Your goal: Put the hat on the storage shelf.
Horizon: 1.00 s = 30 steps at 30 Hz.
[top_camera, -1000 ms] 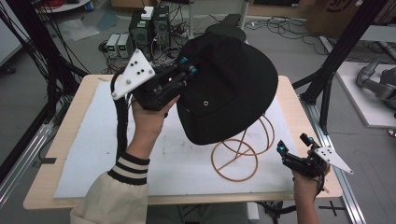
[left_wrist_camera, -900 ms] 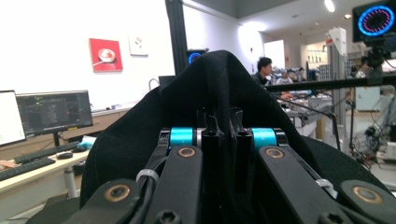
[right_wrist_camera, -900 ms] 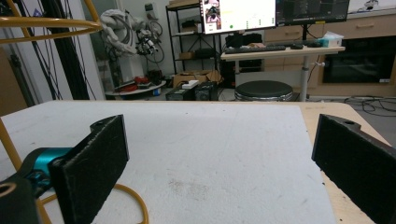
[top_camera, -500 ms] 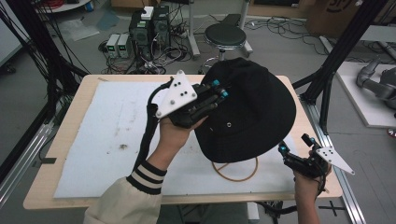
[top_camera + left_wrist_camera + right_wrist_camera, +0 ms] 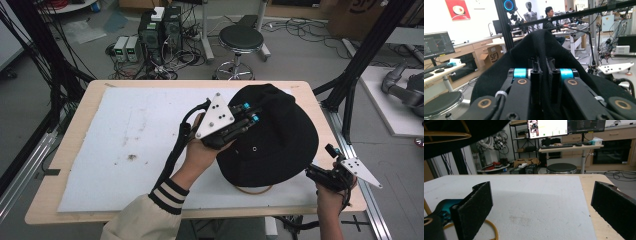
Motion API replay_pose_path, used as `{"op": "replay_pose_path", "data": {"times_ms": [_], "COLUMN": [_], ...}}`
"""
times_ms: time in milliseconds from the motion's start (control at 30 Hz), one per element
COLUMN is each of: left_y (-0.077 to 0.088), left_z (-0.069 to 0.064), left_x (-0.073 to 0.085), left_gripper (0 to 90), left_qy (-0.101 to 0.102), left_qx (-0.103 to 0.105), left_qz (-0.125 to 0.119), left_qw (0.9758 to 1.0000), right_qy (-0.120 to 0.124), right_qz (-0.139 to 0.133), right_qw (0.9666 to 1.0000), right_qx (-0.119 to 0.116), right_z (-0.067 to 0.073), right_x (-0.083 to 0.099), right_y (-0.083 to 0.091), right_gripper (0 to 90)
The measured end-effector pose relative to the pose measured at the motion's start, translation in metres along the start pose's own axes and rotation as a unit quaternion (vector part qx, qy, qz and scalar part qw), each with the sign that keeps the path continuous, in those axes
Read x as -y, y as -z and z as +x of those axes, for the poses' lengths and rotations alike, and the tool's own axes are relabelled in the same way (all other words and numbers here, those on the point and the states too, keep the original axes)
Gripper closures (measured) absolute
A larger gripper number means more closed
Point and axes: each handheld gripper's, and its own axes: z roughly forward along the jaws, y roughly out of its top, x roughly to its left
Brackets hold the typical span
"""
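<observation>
Table (image 5: pixel 75 200) with white foam sheet (image 5: pixel 130 130) under both tongs. I've got the black hat (image 5: pixel 280 135) pinched in my left gripper (image 5: pixel 248 113), jaws clamped on a fold of its crown so it drapes over the wire stand (image 5: pixel 252 190), which sits between the tongs (mostly covered). Right gripper (image 5: pixel 320 176) waits beside the brim, jaws wide apart. "SF" reads on a box (image 5: pixel 494 55) beyond the left one.

The hat (image 5: pixel 272 137) sits over the wire stand (image 5: pixel 254 190) at the right of the mat (image 5: pixel 125 145), which lies on the tabletop (image 5: pixel 80 120); a stool (image 5: pixel 241 39) stands beyond.
</observation>
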Motion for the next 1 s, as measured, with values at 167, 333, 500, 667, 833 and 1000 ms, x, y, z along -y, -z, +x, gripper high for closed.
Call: {"op": "replay_pose_path", "data": {"times_ms": [167,333,500,667,833,1000], "left_y": [0.0,0.006,0.016,0.031,0.048,0.076], "left_z": [0.0,0.008,0.018,0.029,0.04,0.053], "left_x": [0.0,-0.004,-0.007,-0.01,-0.011,-0.01], "left_gripper": [67.1,47.2,35.4,30.7,18.0,13.8], "left_qy": [-0.005,0.01,0.032,0.04,0.034,0.032], "left_qx": [-0.012,-0.032,-0.048,-0.059,-0.092,-0.125], "left_qz": [-0.007,-0.02,-0.031,-0.037,-0.033,-0.034], "left_qw": [0.9999,0.9992,0.9979,0.9968,0.9947,0.991], "right_qy": [0.0,-0.004,0.001,0.004,0.005,0.008], "right_qz": [0.0,0.004,0.002,0.002,0.005,0.005], "right_qw": [1.0,1.0,1.0,1.0,1.0,1.0], "right_qx": [0.0,-0.001,-0.001,-0.003,-0.003,-0.001], "right_z": [0.0,0.001,0.002,0.002,0.002,0.003], "right_x": [0.0,0.0,0.0,0.0,0.0,0.0], "right_y": [0.0,0.0,-0.001,-0.001,-0.001,0.0], "right_gripper": [3.4,3.4,3.4,3.4,3.4,3.4]}}
